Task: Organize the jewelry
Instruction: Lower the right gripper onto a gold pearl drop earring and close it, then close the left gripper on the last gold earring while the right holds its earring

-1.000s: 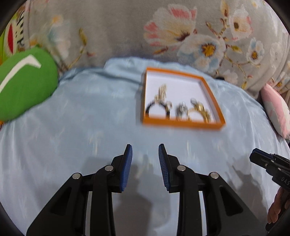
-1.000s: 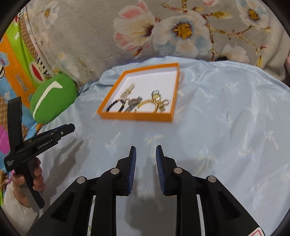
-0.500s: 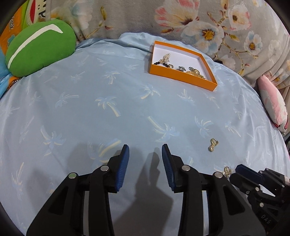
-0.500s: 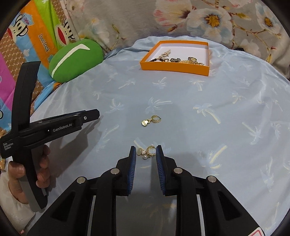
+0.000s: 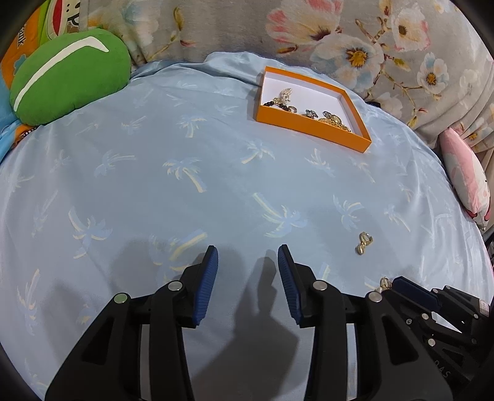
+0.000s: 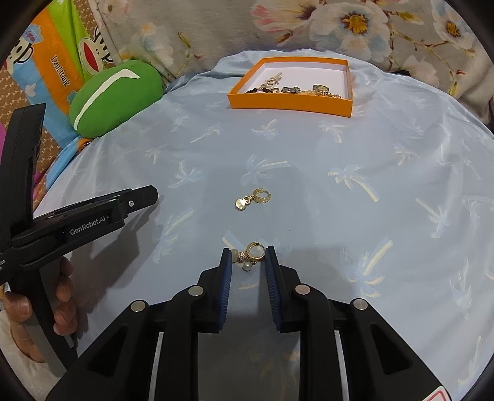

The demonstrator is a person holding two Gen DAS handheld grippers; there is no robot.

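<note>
- Our right tongs [image 6: 246, 260] sit low over the bed with a narrow gap, the pearl earring [image 6: 250, 255] lying between the blue pads [image 6: 226, 271] but not yet pinched; our left tongs [image 5: 247, 262] stand wide and hold nothing.
- A second gold earring [image 6: 252, 199] lies a little farther off on the sheet [image 6: 386, 191], apart from the first; the orange tray [image 6: 290, 103] waits at the far edge, several pieces already inside it.
- What could go wrong, as we judge it: the earring is small and has loose dangling parts, so the pads may close on one charm only and let the hoop swing free or slip out on the lift; the soft sheet may be pinched along with it and drag; the sheet also gives under pressure, so pressing down could tip the piece sideways out of the gap.
- The tray is well apart from the grasp, so a weak grip risks a drop on the way.
- The surface is a pale blue bed sheet printed with palm trees, glossy and faintly wrinkled; a green cushion [image 6: 114, 97] lies far left, floral fabric [image 6: 355, 27] rises behind, and a pink cushion [image 5: 466, 172] shows at the right.
</note>
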